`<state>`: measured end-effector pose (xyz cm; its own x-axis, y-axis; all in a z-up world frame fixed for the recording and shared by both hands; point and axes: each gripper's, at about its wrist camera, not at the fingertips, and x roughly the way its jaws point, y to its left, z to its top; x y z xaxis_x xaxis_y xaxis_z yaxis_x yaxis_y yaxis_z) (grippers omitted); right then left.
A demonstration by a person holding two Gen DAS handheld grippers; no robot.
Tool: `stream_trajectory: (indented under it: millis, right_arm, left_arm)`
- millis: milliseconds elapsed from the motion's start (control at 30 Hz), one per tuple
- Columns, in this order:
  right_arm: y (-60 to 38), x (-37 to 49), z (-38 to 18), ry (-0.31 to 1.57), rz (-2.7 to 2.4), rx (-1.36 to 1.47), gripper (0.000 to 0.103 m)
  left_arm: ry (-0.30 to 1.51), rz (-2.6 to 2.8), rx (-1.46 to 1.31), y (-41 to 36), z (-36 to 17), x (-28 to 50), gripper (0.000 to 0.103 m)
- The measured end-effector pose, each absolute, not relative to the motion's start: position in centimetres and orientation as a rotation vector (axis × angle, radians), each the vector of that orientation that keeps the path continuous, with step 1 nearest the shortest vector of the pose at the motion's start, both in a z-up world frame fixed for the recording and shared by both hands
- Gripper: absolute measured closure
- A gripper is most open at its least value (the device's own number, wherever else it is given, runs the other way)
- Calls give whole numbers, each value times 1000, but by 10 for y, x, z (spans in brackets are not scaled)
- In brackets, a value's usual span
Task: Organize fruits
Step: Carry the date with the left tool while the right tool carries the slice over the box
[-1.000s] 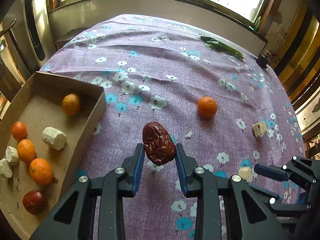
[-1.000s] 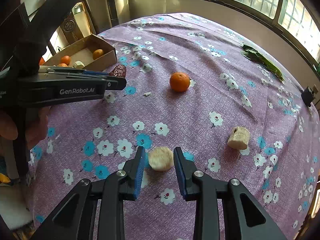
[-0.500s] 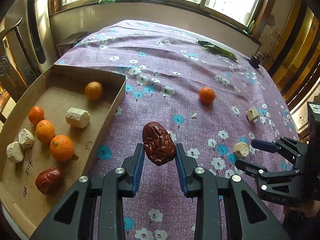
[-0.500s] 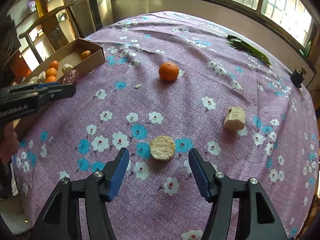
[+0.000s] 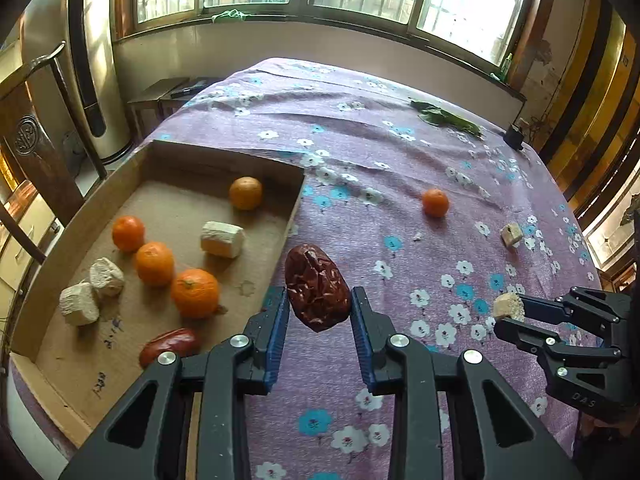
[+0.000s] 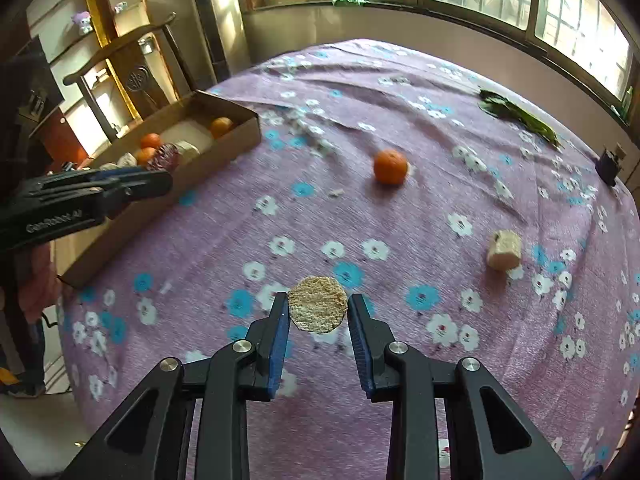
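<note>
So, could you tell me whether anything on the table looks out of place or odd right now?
Green leaves lie at the far edge of the tablecloth, apart from the fruit, and a small pale scrap sits near the loose orange. The cloth is also creased toward the far side. Nothing looks spilled or damaged.

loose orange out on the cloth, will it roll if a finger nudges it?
Probably yes: the orange looks round and sits free on the cloth, nothing beside it. The cloth has wrinkles nearby, which may stop it. Its skin looks firm, so likely a stiff, steady grip.
</note>
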<state>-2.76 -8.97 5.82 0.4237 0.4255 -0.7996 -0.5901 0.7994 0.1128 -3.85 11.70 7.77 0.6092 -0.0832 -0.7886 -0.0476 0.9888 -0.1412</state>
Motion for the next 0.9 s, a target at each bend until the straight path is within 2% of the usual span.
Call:
stream_trajectory:
  millis: [433,900]
  right_arm:
    - [22,-37,67,897,859,-210,71]
    - [118,-20,58,923,999,-302,71]
  left_arm:
    - [929,129,-218,222,71,-79,73]
    - [989,174,-247,253,43,-95,73]
